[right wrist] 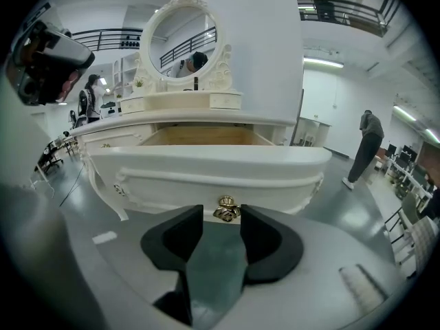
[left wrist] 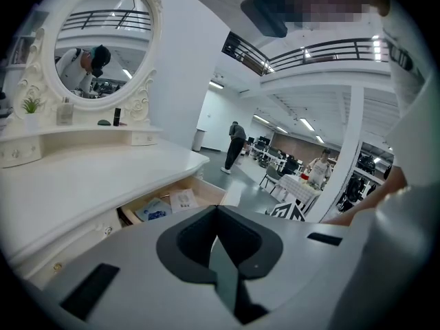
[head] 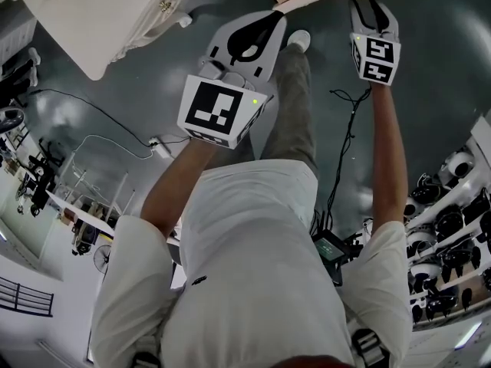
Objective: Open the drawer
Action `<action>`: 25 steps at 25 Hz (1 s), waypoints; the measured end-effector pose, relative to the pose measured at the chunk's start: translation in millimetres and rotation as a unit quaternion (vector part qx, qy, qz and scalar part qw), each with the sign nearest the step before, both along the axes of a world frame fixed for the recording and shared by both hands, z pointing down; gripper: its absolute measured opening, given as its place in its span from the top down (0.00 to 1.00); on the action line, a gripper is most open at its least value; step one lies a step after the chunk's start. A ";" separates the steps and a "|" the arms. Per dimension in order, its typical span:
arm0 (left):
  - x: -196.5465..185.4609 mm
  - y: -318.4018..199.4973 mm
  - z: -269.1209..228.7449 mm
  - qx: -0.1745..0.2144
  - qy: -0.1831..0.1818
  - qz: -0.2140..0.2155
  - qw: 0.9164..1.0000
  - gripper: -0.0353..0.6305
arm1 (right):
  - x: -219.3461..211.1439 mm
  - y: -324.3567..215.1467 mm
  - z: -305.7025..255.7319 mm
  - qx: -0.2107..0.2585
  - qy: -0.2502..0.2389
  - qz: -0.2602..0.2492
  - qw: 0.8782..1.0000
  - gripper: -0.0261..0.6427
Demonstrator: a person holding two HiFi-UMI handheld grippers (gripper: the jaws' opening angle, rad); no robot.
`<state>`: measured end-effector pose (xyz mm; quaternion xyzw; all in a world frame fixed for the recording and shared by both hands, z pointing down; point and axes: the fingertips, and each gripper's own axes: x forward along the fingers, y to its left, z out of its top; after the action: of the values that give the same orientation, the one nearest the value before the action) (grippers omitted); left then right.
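White drawer [right wrist: 206,167] broadside to right claw [right wrist: 222,216].

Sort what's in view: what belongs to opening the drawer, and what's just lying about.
For the job:
- drawer, already pulled out
- gold knob on its front
- right claw, open, with the knob between its jaws

Lying about:
- oval mirror
- small bottle
- floor cable
- left claw, shut and empty

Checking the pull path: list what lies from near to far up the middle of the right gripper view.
right gripper → gold knob → white drawer front → wooden drawer inside → dressing table top → small upper drawers → oval mirror
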<state>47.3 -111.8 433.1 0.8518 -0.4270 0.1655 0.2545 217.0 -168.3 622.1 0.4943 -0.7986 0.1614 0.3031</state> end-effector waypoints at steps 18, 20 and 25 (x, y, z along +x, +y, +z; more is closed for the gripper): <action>-26.3 30.0 -51.0 0.021 0.010 -0.008 1.000 0.93 | -24.2 43.2 -75.5 0.019 -0.022 0.003 1.000 0.71; -30.8 33.3 -56.7 0.021 0.011 -0.010 1.000 0.93 | -28.1 46.2 -88.0 0.023 -0.026 0.006 0.999 0.71; -44.8 38.8 -68.1 0.024 0.015 -0.017 0.999 0.93 | -41.3 54.3 -118.9 0.037 -0.035 0.006 0.999 0.71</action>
<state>2.5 -73.0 365.0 0.8525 -0.4417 0.1381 0.2432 175.7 -114.0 503.1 0.5038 -0.8112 0.1511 0.2555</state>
